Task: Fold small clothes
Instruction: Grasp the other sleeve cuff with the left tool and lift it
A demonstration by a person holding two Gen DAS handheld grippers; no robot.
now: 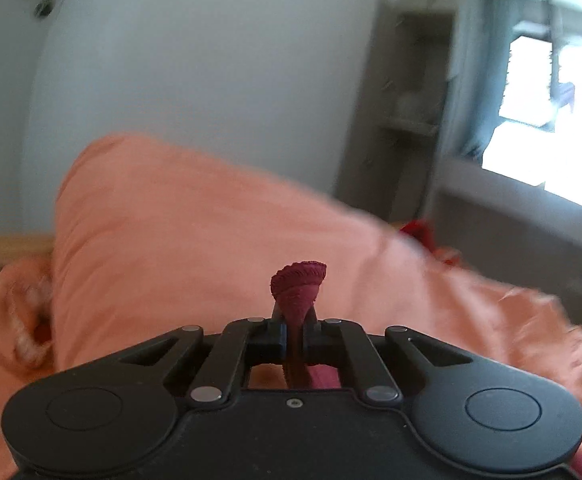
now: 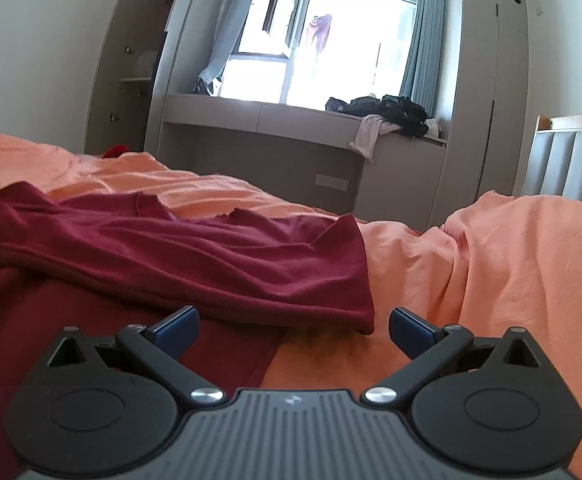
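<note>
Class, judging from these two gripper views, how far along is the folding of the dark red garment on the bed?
Done: nothing looks folded; the dark red garment lies rumpled on the orange bedding. In hand: the left gripper is shut on a bunched bit of it. The right gripper is open, its jaws wide apart just short of the garment's hem. Left: every fold.
</note>
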